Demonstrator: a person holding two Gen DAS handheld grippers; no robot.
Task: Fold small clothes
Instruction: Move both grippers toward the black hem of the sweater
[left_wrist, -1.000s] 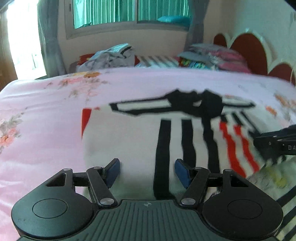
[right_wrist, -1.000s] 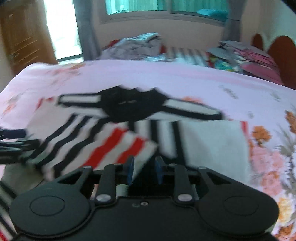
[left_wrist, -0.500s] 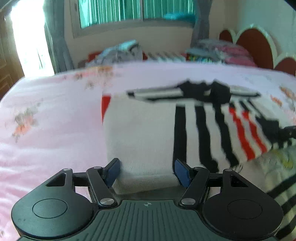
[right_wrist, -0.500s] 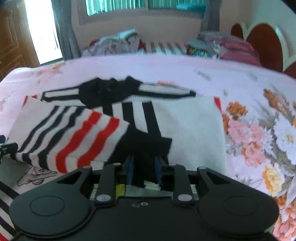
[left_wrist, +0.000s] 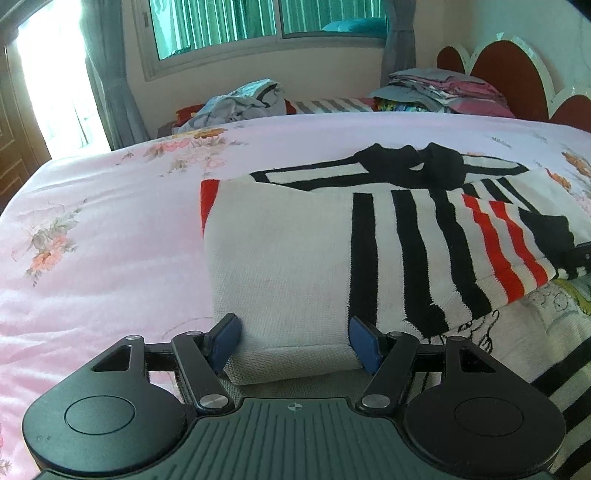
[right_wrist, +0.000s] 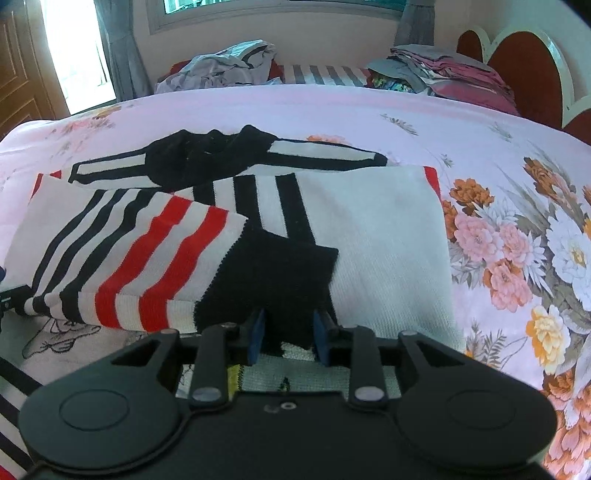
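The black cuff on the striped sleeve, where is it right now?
In the right wrist view the cuff lies low in the centre, on the white sweater, its near edge between the right gripper fingers, with the red stripes to its left.

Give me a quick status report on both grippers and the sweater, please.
Left gripper open, straddling the sweater's white folded edge. Right gripper part open around the black cuff, grip unclear. Sleeve folded across. Nothing in the way.
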